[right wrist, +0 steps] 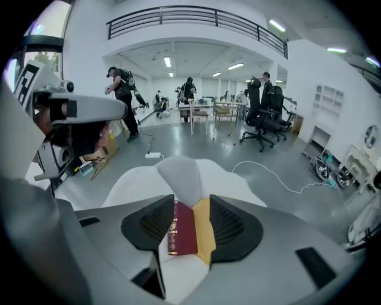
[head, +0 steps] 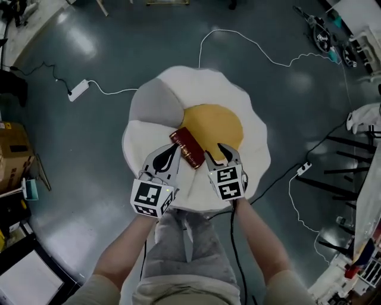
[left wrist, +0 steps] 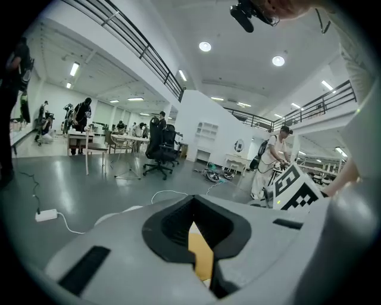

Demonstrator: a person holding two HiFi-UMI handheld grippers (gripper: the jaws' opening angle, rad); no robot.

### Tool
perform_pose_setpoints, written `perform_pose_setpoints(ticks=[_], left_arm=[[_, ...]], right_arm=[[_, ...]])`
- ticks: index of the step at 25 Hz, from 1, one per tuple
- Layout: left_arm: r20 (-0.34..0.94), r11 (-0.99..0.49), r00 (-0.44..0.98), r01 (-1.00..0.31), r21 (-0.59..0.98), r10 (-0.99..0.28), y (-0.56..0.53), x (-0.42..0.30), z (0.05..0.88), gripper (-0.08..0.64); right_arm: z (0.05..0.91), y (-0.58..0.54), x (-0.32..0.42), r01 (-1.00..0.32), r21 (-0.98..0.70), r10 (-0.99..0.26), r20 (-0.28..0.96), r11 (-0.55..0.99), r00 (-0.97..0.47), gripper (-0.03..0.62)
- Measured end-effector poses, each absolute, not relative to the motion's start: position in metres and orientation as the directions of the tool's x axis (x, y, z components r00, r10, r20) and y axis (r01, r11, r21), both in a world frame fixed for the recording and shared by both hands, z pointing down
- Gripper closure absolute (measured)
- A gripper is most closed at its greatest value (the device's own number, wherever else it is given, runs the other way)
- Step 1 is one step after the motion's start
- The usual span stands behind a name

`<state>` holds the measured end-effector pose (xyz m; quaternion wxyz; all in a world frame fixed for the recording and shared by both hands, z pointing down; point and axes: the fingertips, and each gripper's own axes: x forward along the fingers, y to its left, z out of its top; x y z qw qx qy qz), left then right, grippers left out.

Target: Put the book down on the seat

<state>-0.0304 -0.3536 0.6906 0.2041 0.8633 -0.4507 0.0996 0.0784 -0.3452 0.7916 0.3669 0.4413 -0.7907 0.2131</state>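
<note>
Grey trousers point(head: 178, 256) and two forearms point(head: 122, 253) fill the bottom of the head view, seen from straight above. Each hand holds a gripper with a black-and-white marker cube point(head: 152, 198) at its back.

On the left, the left gripper point(head: 173, 148) has its jaws clenched, tips together, with nothing between them. In its own view only a sliver of yellow shows through the curved gap behind the tips. On the right, the right gripper point(head: 216, 152) has its jaws released and apart, grasping nothing.

Between the two grippers lies the book point(head: 187, 147), dark red with gold print on the spine. It rests flat on the seat point(head: 253, 140), free of both pairs of jaws. The seat is a big soft cushion shaped like a fried egg, with a wavy white rim, a round yellow middle and one grey wedge at the far left. The book sits at the near-left edge of the yellow middle, partly over the white. In the right gripper view it shows in the gap between the parted jaws, down on the cushion.

Around the seat is a dark, glossy floor point(head: 89, 131). A white cable point(head: 250, 44) snakes across it beyond the seat, and a white power strip point(head: 78, 90) lies to the far left. A cardboard box point(head: 12, 152) stands at the left edge.

Farther off, the gripper views show a bright hall with office chairs point(right wrist: 262, 113), desks point(right wrist: 205, 110), several people point(right wrist: 122, 89) standing, and a railed balcony point(right wrist: 190, 15) above.
</note>
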Motion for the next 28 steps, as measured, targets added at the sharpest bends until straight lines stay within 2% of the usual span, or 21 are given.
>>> perform_pose_setpoints(ticks=[9,12,21,28], left_arm=[[0.269,-0.550,0.610,-0.790,0.269,-0.745,-0.336,-0.028,0.547,0.557],[0.232,-0.561,0.618,-0.783,0.268,-0.751,-0.332,-0.032,0.500,0.557],[0.094,-0.627,0.677,-0.718,0.302,-0.730,-0.308,-0.044,0.352,0.557],[0.036,-0.704,0.716,-0.693,0.155,-0.697,-0.258,-0.040,0.264,0.556]], right_arm=[[0.596,-0.328,0.080,-0.890,0.003,-0.723,0.585,0.455,-0.368,0.456],[0.537,-0.325,0.079,-0.895,-0.015,-0.773,0.498,0.446,-0.394,0.509],[0.362,-0.301,0.067,-0.888,0.017,-0.861,0.252,0.460,-0.442,0.561],[0.253,-0.246,0.056,-0.875,0.095,-0.880,0.067,0.476,-0.471,0.568]])
